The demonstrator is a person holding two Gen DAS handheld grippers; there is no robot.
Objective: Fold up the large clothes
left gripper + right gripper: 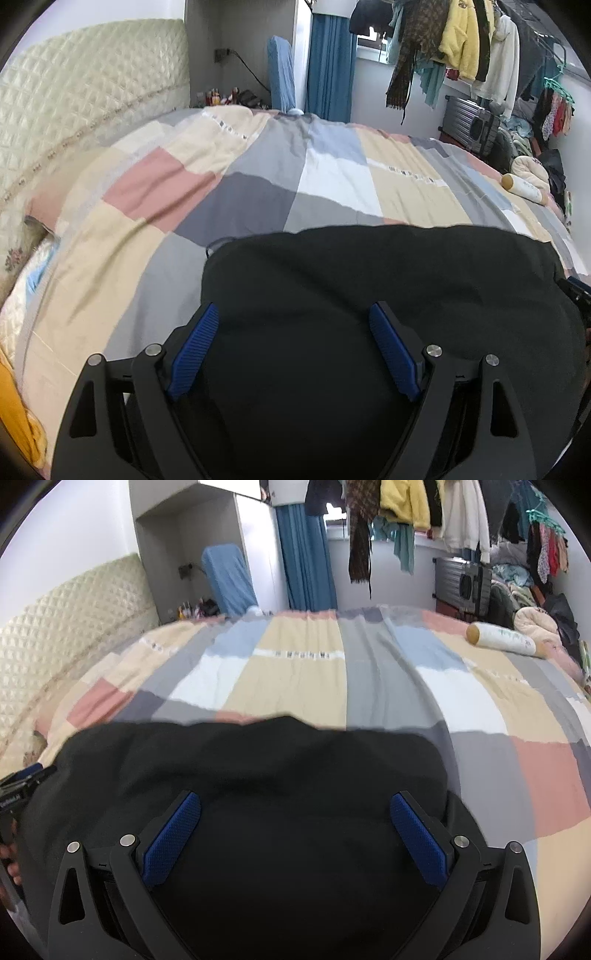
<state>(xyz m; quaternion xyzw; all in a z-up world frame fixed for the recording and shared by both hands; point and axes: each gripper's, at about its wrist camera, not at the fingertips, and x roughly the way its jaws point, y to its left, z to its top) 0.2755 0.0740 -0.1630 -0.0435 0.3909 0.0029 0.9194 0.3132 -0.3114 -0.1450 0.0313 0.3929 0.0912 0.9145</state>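
Both our grippers, left (293, 349) and right (295, 836), gape over black garment (369, 280), seemingly unheld; bunching risks crooked fold.

No text can be read with certainty in either view. The left gripper (18, 790), seen at the edge of the right wrist view, carries a small white label, but it is too blurred to read. The bottle (502, 639) on the bed (303, 672) has faint print, also unreadable.
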